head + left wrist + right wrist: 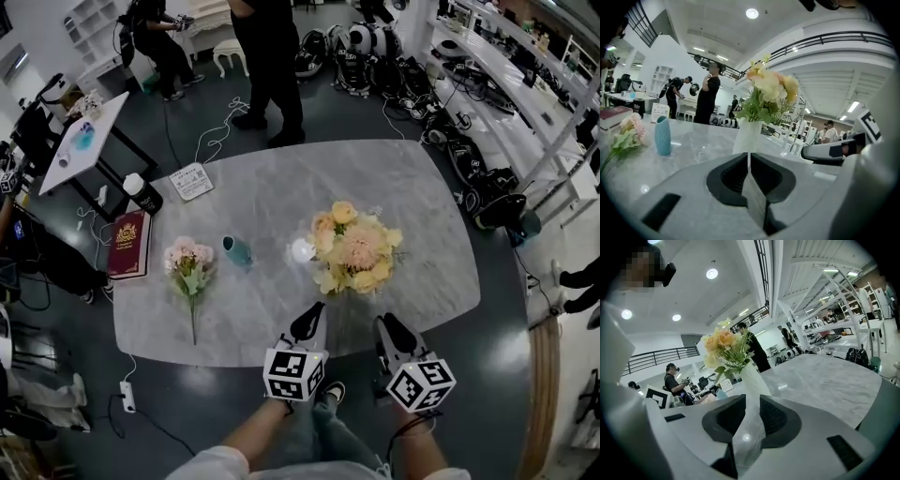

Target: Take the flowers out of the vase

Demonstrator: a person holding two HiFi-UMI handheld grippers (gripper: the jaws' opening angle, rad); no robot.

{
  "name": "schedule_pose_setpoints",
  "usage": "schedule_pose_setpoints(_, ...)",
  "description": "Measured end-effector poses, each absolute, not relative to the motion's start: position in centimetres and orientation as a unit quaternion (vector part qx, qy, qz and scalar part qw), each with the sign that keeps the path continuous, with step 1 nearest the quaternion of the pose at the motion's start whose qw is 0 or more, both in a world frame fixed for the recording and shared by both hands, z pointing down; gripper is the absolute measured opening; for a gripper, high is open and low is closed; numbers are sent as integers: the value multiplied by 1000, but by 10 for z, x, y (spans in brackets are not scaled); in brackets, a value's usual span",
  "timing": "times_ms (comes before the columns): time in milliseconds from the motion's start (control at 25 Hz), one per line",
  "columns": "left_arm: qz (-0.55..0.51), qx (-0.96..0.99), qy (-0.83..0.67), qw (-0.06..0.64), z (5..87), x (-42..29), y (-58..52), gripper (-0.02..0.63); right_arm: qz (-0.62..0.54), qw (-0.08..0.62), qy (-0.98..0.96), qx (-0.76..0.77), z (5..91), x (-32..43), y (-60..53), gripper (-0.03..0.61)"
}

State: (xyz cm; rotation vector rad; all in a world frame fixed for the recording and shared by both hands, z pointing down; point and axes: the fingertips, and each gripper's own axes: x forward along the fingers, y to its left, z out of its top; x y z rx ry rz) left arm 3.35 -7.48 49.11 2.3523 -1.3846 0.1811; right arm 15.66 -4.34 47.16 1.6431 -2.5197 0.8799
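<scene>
1. The bouquet [354, 248] stands centre right in the head view, just beyond the left gripper [311, 317] and the right gripper [386, 326], with open table [349, 330] between.
2. To its right, open marble runs to the edge.
3. To its left stand a teal vase [236, 249] and a pink bunch [190, 267] lying flat, with a passable gap between them.
4. A red book [128, 244] lies at the table's left edge.

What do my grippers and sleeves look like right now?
The left gripper and right gripper match: white bodies, black ribbed pads, a cube of black-and-white square markers each. Sleeves are pale; a thin dark cord runs by the right wrist.
</scene>
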Motion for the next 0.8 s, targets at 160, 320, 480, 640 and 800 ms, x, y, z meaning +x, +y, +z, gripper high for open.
schedule_pose_setpoints(160,44,860,-466,202,499,45,-87,91,282,5,-804,523,481,155,-51,60)
schedule_pose_setpoints(320,39,874,-448,181,507,52,-99,184,283,11,-807,518,490,152,-53,60)
schedule_pose_setpoints(480,43,888,-432,154,513,60,-114,246,284,10,-807,518,496,151,-57,60)
schedule_pose_setpoints(640,53,900,-413,128,523,69,-130,298,281,7,-809,516,500,153,-63,72)
schedule_pose_setpoints(800,53,906,-403,116,527,75,-145,321,274,-4,-812,516,498,154,-69,89)
